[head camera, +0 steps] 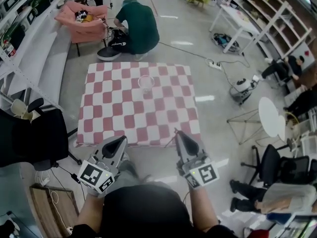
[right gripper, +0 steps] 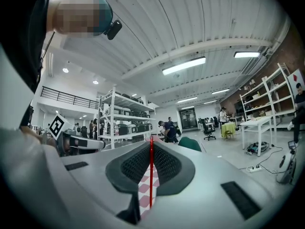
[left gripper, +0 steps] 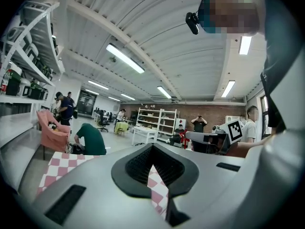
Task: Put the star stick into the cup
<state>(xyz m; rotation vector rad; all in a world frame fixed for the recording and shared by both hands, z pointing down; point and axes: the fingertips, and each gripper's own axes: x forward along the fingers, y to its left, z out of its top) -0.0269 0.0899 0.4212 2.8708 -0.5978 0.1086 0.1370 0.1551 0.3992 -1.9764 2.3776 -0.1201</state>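
Here the right gripper (head camera: 179,134) has its jaws closed on the star stick (right gripper: 151,175), a thin red rod that runs straight up between the pads. The star itself I cannot make out in any view. The left gripper (head camera: 121,140) has its jaws together too, with nothing between them, and only the checked cloth shows through the slit. Both grippers hang just beside the near edge of the table (head camera: 114,108), the right one toward the near right corner. The cup (head camera: 146,84), clear and upright, stands well apart from them, closer to the far edge and about midway between the left and right edges.

I judge that the stick is already picked up and that carrying it to the cup is the step in hand. The next move calls for a reach forward over the cloth, then bringing the stick's lower end above the cup's mouth, lowering it inside and only then opening the jaws. The cup looks light, so a touch on its rim could push it over.
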